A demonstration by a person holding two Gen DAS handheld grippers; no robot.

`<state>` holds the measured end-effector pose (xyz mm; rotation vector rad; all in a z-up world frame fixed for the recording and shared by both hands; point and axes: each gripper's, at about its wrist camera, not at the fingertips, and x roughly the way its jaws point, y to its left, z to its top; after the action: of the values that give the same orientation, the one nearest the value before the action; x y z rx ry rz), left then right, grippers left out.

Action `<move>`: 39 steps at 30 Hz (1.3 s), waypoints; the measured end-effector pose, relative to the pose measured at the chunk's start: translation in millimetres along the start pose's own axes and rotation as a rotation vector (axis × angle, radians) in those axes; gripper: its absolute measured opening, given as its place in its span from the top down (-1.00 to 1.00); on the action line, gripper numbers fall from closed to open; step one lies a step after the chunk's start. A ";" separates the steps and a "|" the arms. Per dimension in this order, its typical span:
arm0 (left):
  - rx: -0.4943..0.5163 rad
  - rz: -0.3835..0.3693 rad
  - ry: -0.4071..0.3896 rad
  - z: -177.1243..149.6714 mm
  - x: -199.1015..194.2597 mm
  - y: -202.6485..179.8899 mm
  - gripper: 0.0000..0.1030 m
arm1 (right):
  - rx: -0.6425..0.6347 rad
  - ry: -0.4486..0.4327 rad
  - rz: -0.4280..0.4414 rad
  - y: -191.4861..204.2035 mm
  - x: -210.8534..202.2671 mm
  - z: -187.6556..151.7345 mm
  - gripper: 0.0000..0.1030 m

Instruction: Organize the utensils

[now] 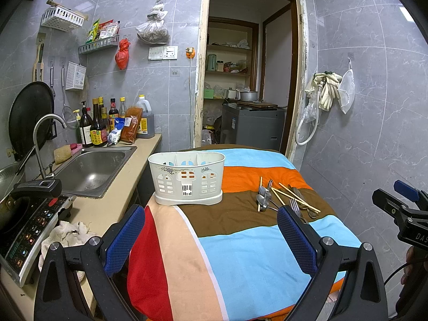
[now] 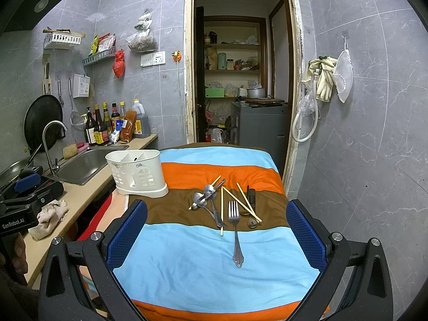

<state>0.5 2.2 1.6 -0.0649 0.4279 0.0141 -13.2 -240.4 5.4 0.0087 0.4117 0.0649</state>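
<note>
**Utensils lie loose, caddy waits empty-handed tongs**

Fork point(image 2: 234, 230) sits nearest the right gripper point(image 2: 216, 230), straight ahead between its spread blue pads point(image 2: 128, 230), handle toward the camera and tines away, so its long axis runs nearly in line with the fingers. Both tongs are wide and hold nothing. The left gripper point(image 1: 211, 238) hovers over the striped cloth point(image 1: 240, 254) facing the white plastic utensil caddy point(image 1: 186, 178), which stands upright at the far left of the table beside the sink point(image 1: 91, 168); the utensil heap lies off to that gripper's right, so the right hand looks the better placed for a first pick.

Beyond the fork, on the brown stripe, metal spoons point(image 2: 206, 198) overlap each other, and pale wooden chopsticks point(image 2: 242, 200) cross them at slants. A dark-handled piece point(image 2: 251, 196) lies just beside, its kind unclear.

Fork and spoons are smooth, glossy steel, thin and flat against soft fabric, so a grip will likely need the pads pressed low. The caddy has divided compartments, pierced arch-shaped openings and a floral print.
</note>
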 end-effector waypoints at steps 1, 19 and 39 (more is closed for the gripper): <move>0.001 0.001 0.001 -0.3 0.3 -0.3 -0.93 | 0.000 0.000 0.000 0.0 -0.4 0.5 -0.98; 0.001 0.002 0.002 -0.1 0.3 -0.2 -0.93 | -0.002 0.000 0.003 3.0 2.8 -5.2 -0.98; 0.023 0.049 -0.013 10.2 28.1 15.7 -0.93 | 0.023 0.004 -0.040 -5.2 21.8 15.0 -0.98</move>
<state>29.8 18.5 -1.7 -0.0318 0.4169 0.0583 13.0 -244.1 10.4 0.0228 0.4160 0.0213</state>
